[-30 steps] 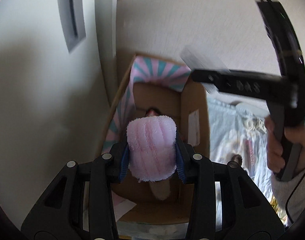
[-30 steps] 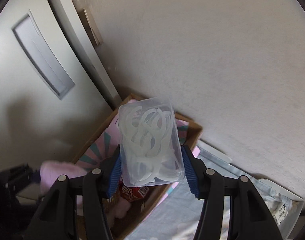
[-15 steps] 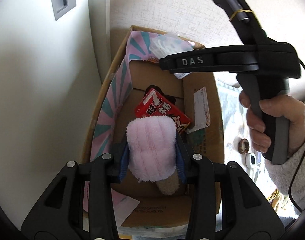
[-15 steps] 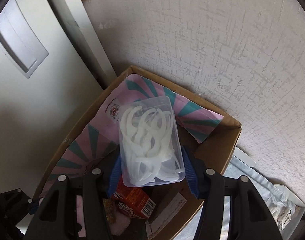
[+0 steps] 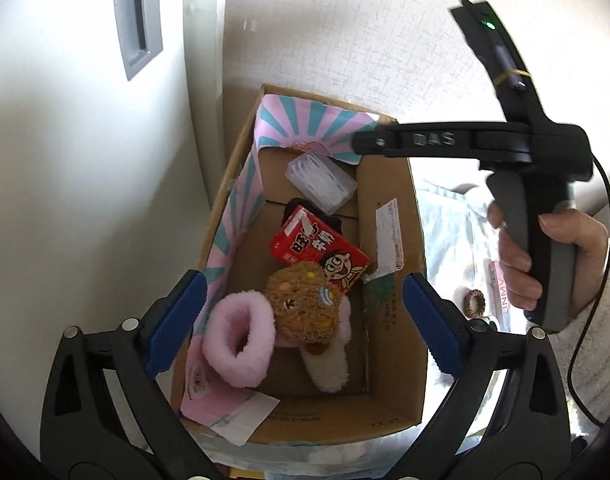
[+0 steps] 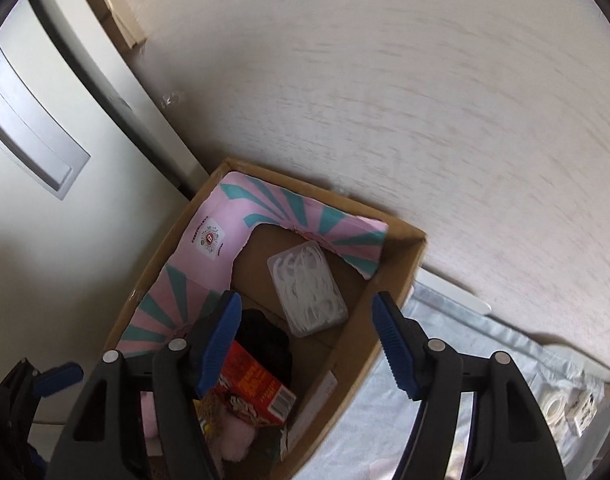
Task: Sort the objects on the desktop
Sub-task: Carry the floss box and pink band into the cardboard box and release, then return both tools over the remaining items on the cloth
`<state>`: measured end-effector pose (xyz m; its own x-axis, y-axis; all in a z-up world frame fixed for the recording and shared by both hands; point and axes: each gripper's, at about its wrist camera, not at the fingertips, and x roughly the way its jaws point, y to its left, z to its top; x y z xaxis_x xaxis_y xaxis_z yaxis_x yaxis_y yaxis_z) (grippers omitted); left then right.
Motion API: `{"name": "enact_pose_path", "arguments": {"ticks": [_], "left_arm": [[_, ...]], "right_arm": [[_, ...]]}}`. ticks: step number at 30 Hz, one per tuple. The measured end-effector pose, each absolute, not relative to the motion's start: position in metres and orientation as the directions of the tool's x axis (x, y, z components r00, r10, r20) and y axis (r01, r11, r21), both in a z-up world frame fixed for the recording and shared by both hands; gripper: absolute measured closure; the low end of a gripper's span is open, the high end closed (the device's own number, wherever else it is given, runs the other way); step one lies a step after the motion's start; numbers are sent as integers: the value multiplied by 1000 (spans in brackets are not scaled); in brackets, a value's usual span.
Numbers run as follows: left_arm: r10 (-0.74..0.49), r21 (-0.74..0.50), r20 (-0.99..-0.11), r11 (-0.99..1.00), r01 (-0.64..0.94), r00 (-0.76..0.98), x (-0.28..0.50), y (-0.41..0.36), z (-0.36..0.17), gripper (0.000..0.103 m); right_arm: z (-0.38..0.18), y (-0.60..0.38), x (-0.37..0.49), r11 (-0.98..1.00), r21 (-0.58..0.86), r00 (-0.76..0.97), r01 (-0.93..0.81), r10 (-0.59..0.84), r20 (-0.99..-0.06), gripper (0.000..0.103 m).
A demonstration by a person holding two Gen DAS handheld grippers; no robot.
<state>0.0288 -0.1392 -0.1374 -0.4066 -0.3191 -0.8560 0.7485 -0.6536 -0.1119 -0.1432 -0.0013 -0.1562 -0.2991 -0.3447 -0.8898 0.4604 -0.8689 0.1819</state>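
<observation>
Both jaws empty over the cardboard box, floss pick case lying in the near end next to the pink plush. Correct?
Not quite. The floss pick case lies at the far end of the cardboard box, beyond the red carton; the pink plush is at the near end. The left wrist view shows it.

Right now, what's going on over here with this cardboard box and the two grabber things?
A person is sorting small things into a cardboard box with a handheld gripper in each hand. Both are over the box with their jaws opening and nothing between them. Under the left gripper lies a pink plush slipper with a brown bear face. Under the right gripper a clear plastic case of white floss picks lies on the box floor at the far end. A red snack box sits between them.
</observation>
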Motion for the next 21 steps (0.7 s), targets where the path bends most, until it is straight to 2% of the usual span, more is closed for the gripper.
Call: {"name": "enact_pose_path", "arguments": {"ticks": [8, 13, 21], "left_arm": [[-360, -73, -848, -648, 758, -389, 28, -121, -118, 5], [-330, -104, -841, -680, 726, -429, 15, -104, -107, 5], [-326, -59, -834, -750, 659, -446, -17, -65, -98, 5]], "right_arm": [[-144, 32, -132, -874, 204, -314, 440, -363, -877, 39], [-139, 50, -121, -883, 177, -345, 436, -345, -873, 39], [-108, 122, -106, -922, 146, -422, 358, -299, -856, 39]]}}
